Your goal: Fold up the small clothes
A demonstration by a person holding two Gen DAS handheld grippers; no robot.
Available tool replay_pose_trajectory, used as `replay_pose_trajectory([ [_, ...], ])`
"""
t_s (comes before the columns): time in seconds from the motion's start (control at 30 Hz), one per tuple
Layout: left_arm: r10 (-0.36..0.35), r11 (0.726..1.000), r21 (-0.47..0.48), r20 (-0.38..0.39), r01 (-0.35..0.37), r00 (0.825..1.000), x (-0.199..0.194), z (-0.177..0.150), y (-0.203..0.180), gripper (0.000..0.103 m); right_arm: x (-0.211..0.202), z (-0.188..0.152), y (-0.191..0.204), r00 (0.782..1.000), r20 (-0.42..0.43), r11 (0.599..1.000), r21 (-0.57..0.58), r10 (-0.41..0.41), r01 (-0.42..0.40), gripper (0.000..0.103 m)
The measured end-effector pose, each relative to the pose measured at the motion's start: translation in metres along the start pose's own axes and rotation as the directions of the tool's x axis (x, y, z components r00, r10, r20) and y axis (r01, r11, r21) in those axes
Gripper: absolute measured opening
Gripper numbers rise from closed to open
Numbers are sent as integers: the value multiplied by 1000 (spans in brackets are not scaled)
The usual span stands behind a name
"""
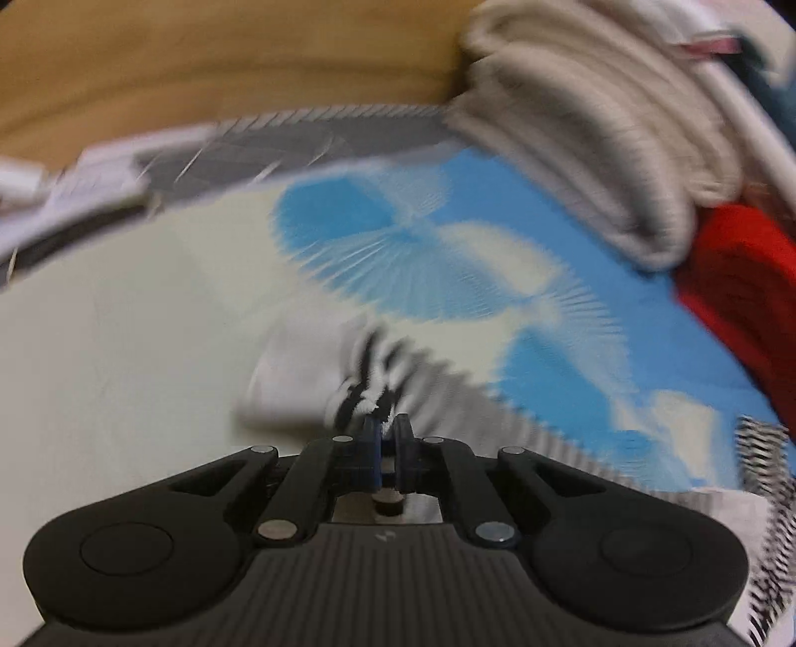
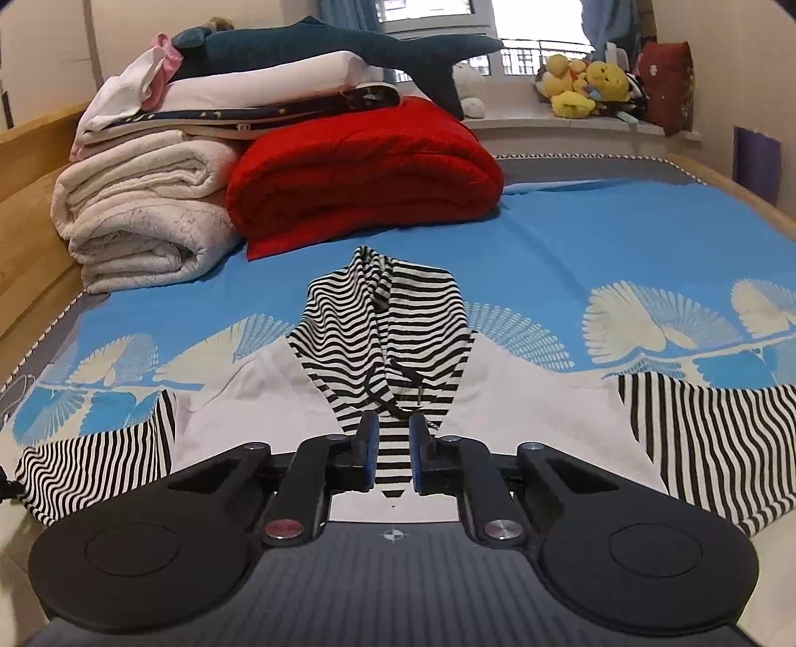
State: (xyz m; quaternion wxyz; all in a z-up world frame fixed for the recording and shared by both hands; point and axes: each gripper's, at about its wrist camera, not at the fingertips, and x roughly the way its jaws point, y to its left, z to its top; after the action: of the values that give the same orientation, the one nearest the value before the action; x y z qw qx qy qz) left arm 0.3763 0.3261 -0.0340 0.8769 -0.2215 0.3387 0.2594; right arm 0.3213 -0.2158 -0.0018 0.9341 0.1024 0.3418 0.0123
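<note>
A small white garment with black-and-white striped sleeves and hood lies spread on the blue-and-cream bedsheet. In the right wrist view my right gripper is open, its jaws a little apart just above the garment's striped collar strip. The left striped sleeve and right striped sleeve lie out to the sides. In the blurred left wrist view my left gripper is shut on a bunched white and striped bit of the garment, lifted over the sheet.
A stack of folded cream blankets and a red quilt sit at the far left of the bed, with a plush shark on top. Wooden bed rails run along the sides. Plush toys sit on the windowsill.
</note>
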Motion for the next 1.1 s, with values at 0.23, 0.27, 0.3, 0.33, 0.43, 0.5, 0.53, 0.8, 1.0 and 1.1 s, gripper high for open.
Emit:
replay_pose_trajectory([
  [0.23,-385,896,255,43,362,922,-91,-59,-125,4,-12,-2,-17,999,-2,997,52,-53,53,11],
  [0.27,-453,854,295,13,430,891,-103,-73,-144,4,-13,-3,-19,998,-4,996,61,-58,58,11],
  [0.3,-526,796,330,-37,507,850,-115,-88,-163,4,-15,-5,-21,998,-5,996,69,-63,64,11],
  [0.33,-600,722,352,-112,596,792,-126,-104,-182,5,-18,-6,-22,998,-3,995,78,-65,66,11],
  [0.43,-696,532,308,-371,789,615,-137,-139,-219,32,-23,-10,-28,997,2,990,113,-82,82,11],
  [0.5,-672,568,325,-348,757,654,-141,-146,-222,38,-24,-13,-34,996,-7,985,144,-94,94,12],
  [0.53,-650,603,323,-330,729,684,-138,-143,-219,38,-23,-15,-38,995,-17,981,164,-103,104,12],
  [0.8,-362,847,286,-309,448,880,-87,-125,-195,38,-8,-26,-60,994,-90,959,270,-66,88,13],
  [1.0,-338,836,311,-356,452,871,-65,-130,-200,38,23,-35,-49,986,-169,963,262,-13,58,13],
  [1.1,-340,828,316,-371,462,864,-59,-133,-206,38,39,-36,-31,978,-204,976,217,39,6,13],
])
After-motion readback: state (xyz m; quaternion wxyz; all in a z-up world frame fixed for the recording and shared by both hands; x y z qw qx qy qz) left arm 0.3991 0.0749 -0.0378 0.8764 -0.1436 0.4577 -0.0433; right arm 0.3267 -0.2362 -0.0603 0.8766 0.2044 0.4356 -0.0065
